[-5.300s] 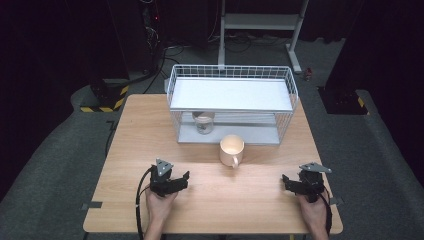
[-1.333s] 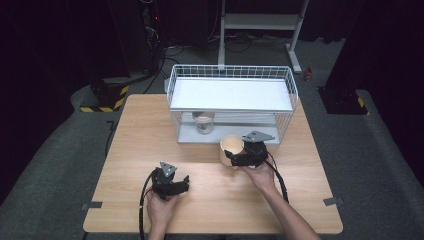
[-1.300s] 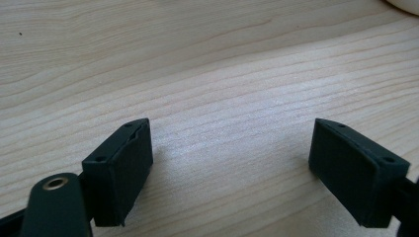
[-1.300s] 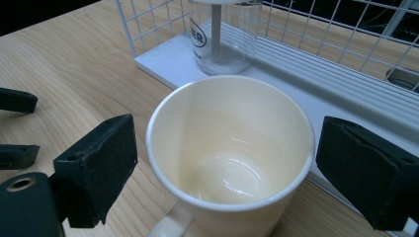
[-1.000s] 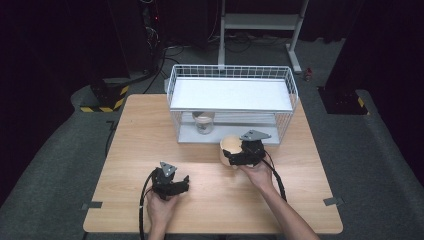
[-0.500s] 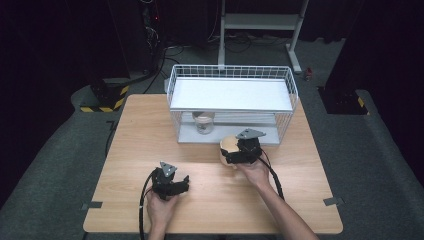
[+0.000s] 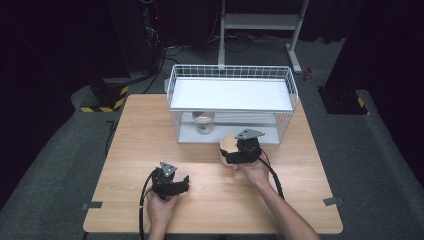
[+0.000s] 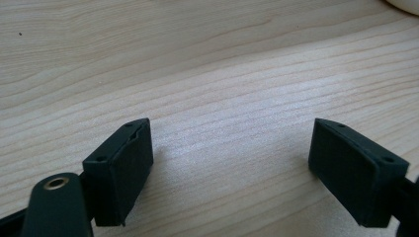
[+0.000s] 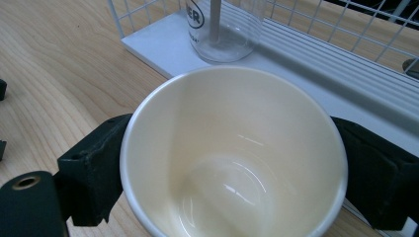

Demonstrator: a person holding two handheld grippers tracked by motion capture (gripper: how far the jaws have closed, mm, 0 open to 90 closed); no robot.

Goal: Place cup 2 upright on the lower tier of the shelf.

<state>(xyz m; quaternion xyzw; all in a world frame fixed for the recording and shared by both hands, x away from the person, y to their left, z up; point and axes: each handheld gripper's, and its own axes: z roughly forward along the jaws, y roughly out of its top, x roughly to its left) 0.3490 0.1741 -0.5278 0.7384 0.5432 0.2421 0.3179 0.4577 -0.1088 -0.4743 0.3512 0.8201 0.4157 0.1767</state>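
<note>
A cream cup [image 9: 232, 153] stands upright on the wooden table [image 7: 140, 135], just in front of the white wire rack [image 7: 232, 95]. My right gripper [image 9: 232, 148] has one black jaw against each side of the cup's wall, shut on it. From above, the right gripper [image 7: 231, 151] reaches in from the right and covers most of the cup [image 7: 227, 146]. Near the table's front, left of centre, my left gripper [image 7: 184, 184] rests low over the wood. Its jaws stand open in the left gripper view, the left gripper [image 8: 234, 158] with bare wood between them.
The wire rack has a white shelf on top and a white base plate [image 9: 316, 64] below. A clear glass [image 7: 203, 121] with dark lettering stands on that base, right behind the cup, as the glass [image 9: 225, 29] shows. Dark floor surrounds the table.
My right gripper came from the table's front right corner to the cup and closed around it; over the last second it edged slightly left. The left gripper stayed put.
</note>
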